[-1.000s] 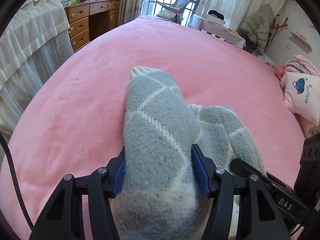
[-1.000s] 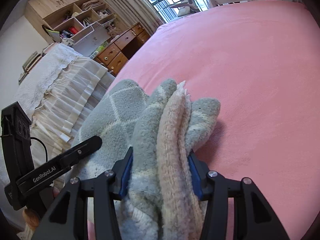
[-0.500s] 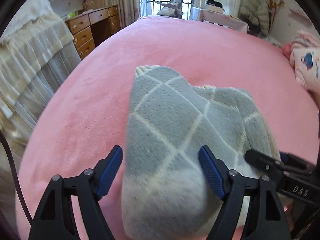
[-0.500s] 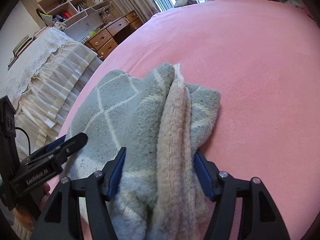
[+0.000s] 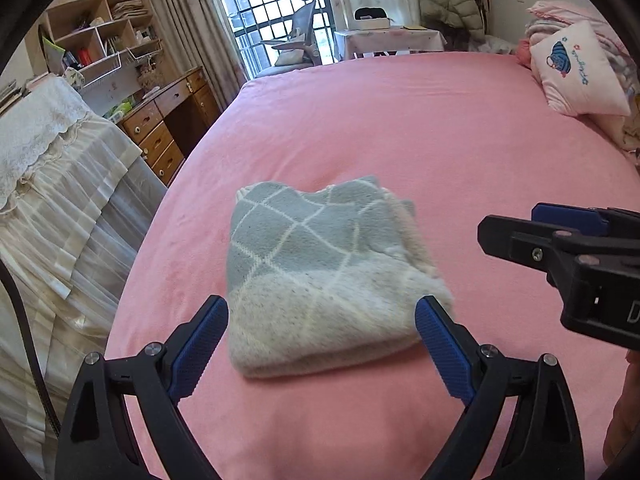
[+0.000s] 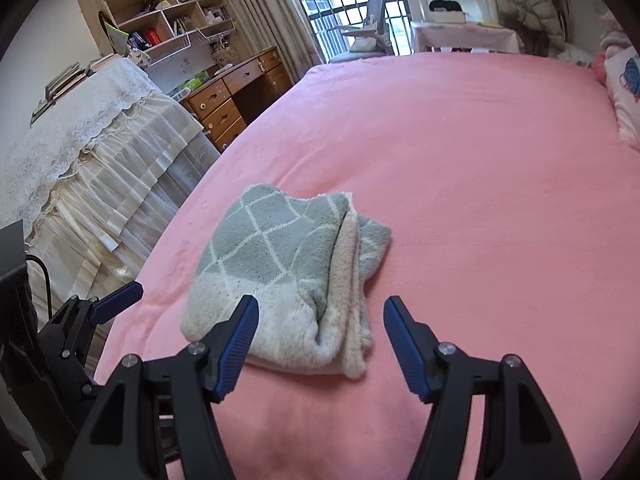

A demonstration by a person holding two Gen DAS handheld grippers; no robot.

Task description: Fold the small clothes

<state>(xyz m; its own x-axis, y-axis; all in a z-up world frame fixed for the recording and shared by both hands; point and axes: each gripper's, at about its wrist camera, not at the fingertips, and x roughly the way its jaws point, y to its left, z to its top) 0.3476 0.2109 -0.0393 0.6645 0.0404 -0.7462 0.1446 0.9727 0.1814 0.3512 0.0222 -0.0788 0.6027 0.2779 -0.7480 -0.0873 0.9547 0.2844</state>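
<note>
Here, on the pink bed (image 5: 400, 120), I have both grippers held just above the bedcover with nothing between their blue pads. My left gripper (image 5: 322, 338) has its jaws spread wide, wider than the folded garment (image 5: 320, 268) lying ahead of it, and it touches no fabric. My right gripper (image 6: 320, 338) is likewise spread apart and empty; seen from the left wrist camera it juts in from the right side, with only a cut-off white letter "D" readable on its black body.

The folded garment, a grey knit with a white diamond grid and a pale fleecy band at its near end, lies flat near the bed's left edge, closer to the near end than to the far end. From the right wrist camera its right side shows stacked layers, with a cream fleece lining between grey folds.

A pink pillow (image 5: 576, 72) sits at the bed's far right corner; it bears a blue embroidered figure and a line of small script that I cannot read. Left of the bed stand a piece of furniture draped in a white lace cover (image 6: 92, 152) and a wooden desk (image 6: 236, 92) with drawers under open shelves.
</note>
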